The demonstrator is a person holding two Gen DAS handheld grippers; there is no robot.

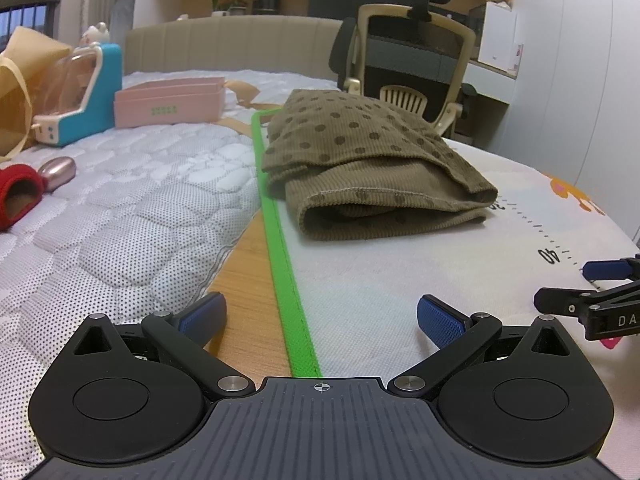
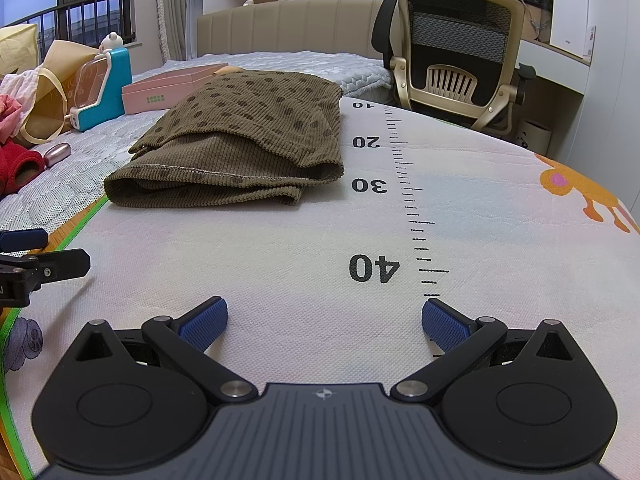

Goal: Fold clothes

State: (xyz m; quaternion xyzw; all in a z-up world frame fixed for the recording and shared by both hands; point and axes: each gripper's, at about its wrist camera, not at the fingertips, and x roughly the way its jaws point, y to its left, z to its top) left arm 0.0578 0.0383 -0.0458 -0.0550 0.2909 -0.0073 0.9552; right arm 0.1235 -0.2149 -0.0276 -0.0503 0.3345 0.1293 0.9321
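Mat (image 2: 280,248): white, green-edged, printed with a ruler scale; it carries the garment.
Garment (image 2: 248,148): brown dotted corduroy, already folded into a stack, lying at the mat's far end, well ahead of both tools; long axis runs away from the cameras.
Left tool (image 1: 322,320): blue pads spread, holding nothing; straddles the mat's green edge.
Right tool (image 2: 324,320): pads spread, empty; hovers beside the "40" mark.
Nearer arm: neither clearly nearer; cannot tell.
View difference: the left wrist view shows the open folded end; the right wrist view shows the ruler beside it.
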